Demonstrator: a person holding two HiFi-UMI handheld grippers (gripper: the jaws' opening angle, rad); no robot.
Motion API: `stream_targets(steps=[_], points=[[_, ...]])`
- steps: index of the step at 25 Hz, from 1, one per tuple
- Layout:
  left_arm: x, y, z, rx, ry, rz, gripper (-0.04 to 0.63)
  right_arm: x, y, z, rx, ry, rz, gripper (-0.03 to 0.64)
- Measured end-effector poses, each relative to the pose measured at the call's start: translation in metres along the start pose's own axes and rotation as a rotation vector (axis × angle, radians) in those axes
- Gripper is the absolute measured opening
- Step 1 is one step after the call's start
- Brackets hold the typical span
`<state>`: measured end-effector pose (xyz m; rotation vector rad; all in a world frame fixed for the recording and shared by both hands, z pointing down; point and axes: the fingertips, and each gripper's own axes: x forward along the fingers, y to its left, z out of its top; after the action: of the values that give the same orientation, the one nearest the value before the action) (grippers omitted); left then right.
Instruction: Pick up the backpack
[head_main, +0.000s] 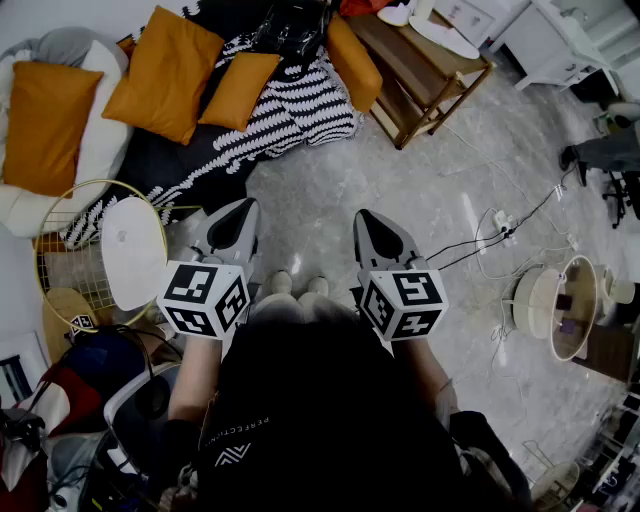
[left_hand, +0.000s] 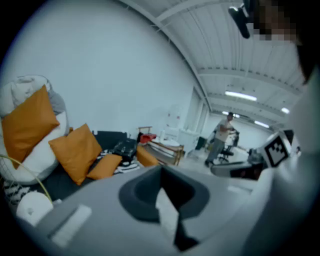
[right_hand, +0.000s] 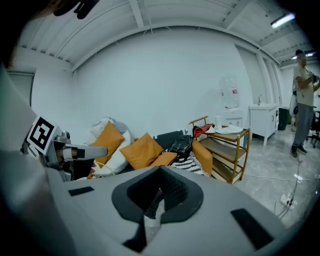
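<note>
The black backpack (head_main: 290, 25) lies on the dark sofa at the far end of the room, between orange cushions. It shows small in the left gripper view (left_hand: 125, 148) and in the right gripper view (right_hand: 181, 144). My left gripper (head_main: 240, 207) and right gripper (head_main: 369, 218) are side by side over the marble floor, well short of the sofa. Both point toward it and slightly down. Both are shut with nothing between the jaws, as the left gripper (left_hand: 162, 196) and the right gripper (right_hand: 159, 192) show in their own views.
Orange cushions (head_main: 165, 75) and a black-and-white striped blanket (head_main: 300, 115) cover the sofa. A wooden trolley (head_main: 425, 75) stands to its right. At the left are a yellow wire basket (head_main: 75, 265) and a white beanbag (head_main: 95, 150). Cables and a power strip (head_main: 503, 222) lie on the floor. A person (right_hand: 302, 100) stands far right.
</note>
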<state>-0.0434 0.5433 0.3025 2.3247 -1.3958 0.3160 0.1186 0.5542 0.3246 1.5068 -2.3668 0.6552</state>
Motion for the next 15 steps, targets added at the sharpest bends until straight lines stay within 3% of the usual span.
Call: stream_targets(steps=[15], points=[[0.018,-0.007,-0.002,-0.041,-0.029,0.009,0.008,0.018,-0.022,-0.001,0.030,0.021,0.045,-0.005]])
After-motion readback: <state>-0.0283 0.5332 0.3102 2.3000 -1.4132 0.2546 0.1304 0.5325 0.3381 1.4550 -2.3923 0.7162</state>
